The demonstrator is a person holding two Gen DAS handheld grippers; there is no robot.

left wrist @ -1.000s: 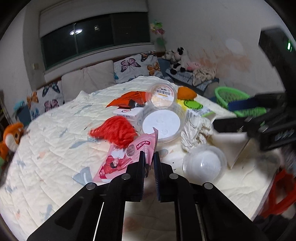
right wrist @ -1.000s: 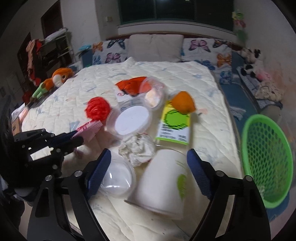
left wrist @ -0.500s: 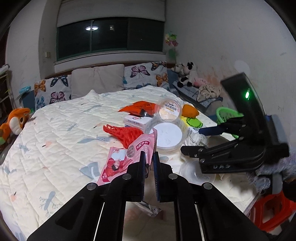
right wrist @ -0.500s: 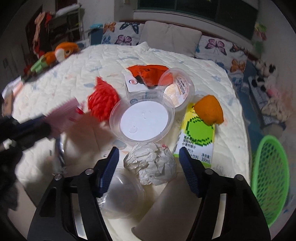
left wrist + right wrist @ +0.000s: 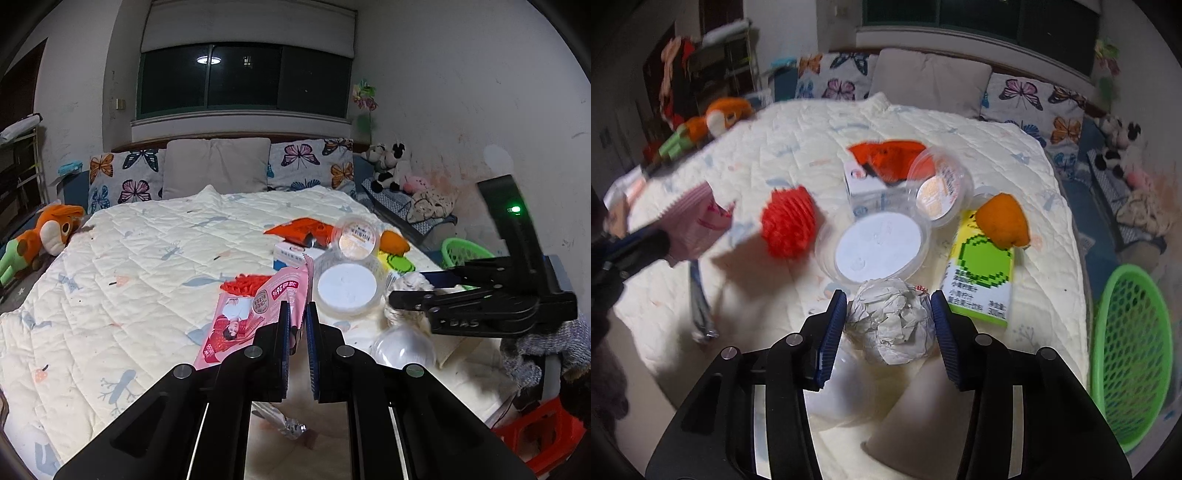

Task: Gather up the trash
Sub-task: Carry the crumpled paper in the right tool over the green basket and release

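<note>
Crumpled white paper ball (image 5: 892,325), glossy pink wrapper (image 5: 255,314)

left gripper (image 5: 296,332) | jaws clamp pink wrapper (image 5: 255,314) | above bed (image 5: 129,258)

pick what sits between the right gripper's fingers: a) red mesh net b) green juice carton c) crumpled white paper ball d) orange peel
c: in the right wrist view the crumpled white paper ball lies between the closing jaws of the right gripper, whose blue pads flank it on both sides.
</note>
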